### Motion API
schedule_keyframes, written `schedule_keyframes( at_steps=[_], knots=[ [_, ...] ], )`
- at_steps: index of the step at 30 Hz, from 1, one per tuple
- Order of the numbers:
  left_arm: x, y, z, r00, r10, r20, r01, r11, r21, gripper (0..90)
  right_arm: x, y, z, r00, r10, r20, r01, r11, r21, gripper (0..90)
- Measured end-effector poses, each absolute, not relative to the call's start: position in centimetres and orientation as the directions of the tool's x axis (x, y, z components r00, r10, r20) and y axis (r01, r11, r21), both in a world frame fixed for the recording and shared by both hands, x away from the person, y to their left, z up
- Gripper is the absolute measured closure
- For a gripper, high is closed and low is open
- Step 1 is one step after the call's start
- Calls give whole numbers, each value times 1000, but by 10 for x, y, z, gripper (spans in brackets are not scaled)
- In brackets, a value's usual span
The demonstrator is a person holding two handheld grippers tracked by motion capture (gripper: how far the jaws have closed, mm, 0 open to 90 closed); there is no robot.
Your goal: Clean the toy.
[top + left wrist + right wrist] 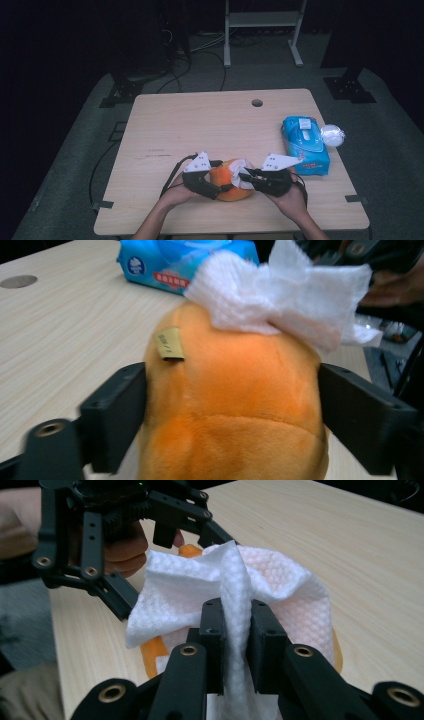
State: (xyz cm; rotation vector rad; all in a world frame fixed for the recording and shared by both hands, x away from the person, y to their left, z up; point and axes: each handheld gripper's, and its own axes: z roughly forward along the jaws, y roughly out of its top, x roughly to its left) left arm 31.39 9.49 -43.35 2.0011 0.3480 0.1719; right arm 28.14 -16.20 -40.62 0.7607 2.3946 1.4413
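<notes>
An orange plush toy (227,189) (230,405) lies near the table's front edge, with a small tan label on it. My left gripper (220,180) (232,410) has a black jaw on each flank of the toy, and both pads press into the plush. A white textured wipe (240,167) (280,300) (280,590) is draped over the toy's top. My right gripper (246,176) (235,625) is shut on a bunched fold of the wipe. The left gripper (165,540) and its hand appear beyond the wipe in the right gripper view. A strip of orange plush (152,660) peeks out under the wipe.
A blue pack of wipes (306,145) (185,260) lies at the right on the wooden table (200,120). A crumpled white ball (332,135) sits beside it at the table's right edge. A round cable hole (257,103) is at the back of the table.
</notes>
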Motion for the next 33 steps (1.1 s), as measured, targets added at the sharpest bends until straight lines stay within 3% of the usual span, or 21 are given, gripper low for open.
schedule_keyframes(
  at_steps=[3,10,18,25,33],
  knots=[
    [313,97,-435,945,324,-36,174,-407,897,244,282,-163,-406,-830,557,37,296,383,875,778],
    [314,100,-441,940,335,-66,200,-385,901,247,303,-195,-422,-760,637,131,421,329,845,777],
    [312,99,-442,943,329,-53,190,-399,897,247,293,-178,-409,-812,577,90,342,345,874,776],
    [310,99,-443,942,331,-57,194,-396,897,241,313,-206,-430,-736,646,203,476,281,833,776],
    [309,98,-444,943,329,-53,190,-399,897,236,307,-198,-423,-768,603,215,447,266,854,772]
  ],
)
